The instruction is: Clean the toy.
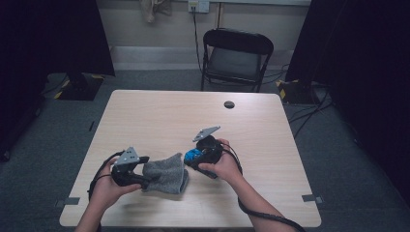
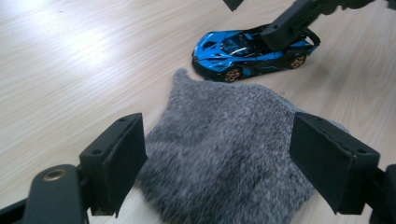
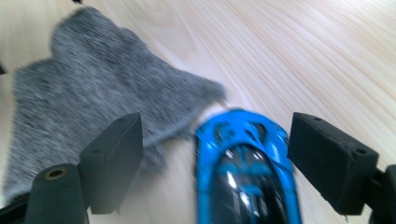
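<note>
Toy car (image 2: 254, 53) sits on the desk (image 1: 164, 111) just right of frame centre in the high view, nose pointing left toward the grey cloth (image 1: 166, 175). In the left gripper view its long axis runs left-right across the upper right of the frame, nose at the cloth's upper corner, just beside it; whether they touch, cannot tell.

Right tongs (image 3: 215, 161): spread wide, car between them, lengthwise along the view, nose toward the frame top. Gap shows on both sides; pads (image 3: 327, 154) clear of the bodywork. Nothing gripped. Right hand (image 1: 223, 164) lies over the car from the right, wrist angled in from lower right.

Left tongs (image 2: 217, 161): also wide open, straddling the cloth's near end, which lies flat in the lower middle of that view. Pads (image 2: 123, 156) stand off the fabric at either side; no hold. Left hand (image 1: 109, 186) comes in low from lower left, tongs aimed right.

Judgement: right hand is far nearer the car; left is nearer the cloth.
</note>
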`<state>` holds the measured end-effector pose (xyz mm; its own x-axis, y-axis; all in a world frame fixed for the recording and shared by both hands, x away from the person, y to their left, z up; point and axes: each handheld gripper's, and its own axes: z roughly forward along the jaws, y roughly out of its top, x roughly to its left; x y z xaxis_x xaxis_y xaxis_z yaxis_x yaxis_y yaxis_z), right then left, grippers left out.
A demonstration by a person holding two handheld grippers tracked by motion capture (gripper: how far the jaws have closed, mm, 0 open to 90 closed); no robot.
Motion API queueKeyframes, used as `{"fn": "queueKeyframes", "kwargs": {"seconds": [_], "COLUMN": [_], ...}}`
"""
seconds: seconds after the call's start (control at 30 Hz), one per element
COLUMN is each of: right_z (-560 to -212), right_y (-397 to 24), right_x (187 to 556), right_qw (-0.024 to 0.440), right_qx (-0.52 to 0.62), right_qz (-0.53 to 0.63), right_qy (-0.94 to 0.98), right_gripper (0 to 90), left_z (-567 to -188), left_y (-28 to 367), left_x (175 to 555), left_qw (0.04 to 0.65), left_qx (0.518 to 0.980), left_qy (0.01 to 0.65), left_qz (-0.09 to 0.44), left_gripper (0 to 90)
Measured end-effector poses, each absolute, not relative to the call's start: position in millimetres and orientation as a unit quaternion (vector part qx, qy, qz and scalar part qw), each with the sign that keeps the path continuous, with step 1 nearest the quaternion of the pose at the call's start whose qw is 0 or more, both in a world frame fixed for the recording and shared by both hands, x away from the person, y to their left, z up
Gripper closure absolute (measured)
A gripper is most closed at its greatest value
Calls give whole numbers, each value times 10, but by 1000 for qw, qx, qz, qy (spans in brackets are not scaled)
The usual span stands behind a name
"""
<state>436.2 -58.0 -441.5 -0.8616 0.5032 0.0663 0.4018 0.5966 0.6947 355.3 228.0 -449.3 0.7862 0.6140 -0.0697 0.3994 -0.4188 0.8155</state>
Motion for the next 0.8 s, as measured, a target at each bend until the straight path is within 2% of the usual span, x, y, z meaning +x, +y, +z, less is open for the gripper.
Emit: {"fn": "queueKeyframes", "kwargs": {"seconds": [0.3, 0.8], "right_z": [-4563, -4774], "right_y": [-687, -808], "right_x": [4383, 4387], "right_qw": [80, 75], "right_qx": [264, 265], "right_qz": [342, 318], "right_qy": [898, 907], "right_gripper": [168, 185], "left_z": [-4605, -4684], "left_y": [2065, 2047], "left_x": [3618, 3637], "left_qw": [432, 430], "left_qx": [851, 852], "left_qy": [283, 286], "left_qz": [96, 88], "left_gripper": [181, 182]}}
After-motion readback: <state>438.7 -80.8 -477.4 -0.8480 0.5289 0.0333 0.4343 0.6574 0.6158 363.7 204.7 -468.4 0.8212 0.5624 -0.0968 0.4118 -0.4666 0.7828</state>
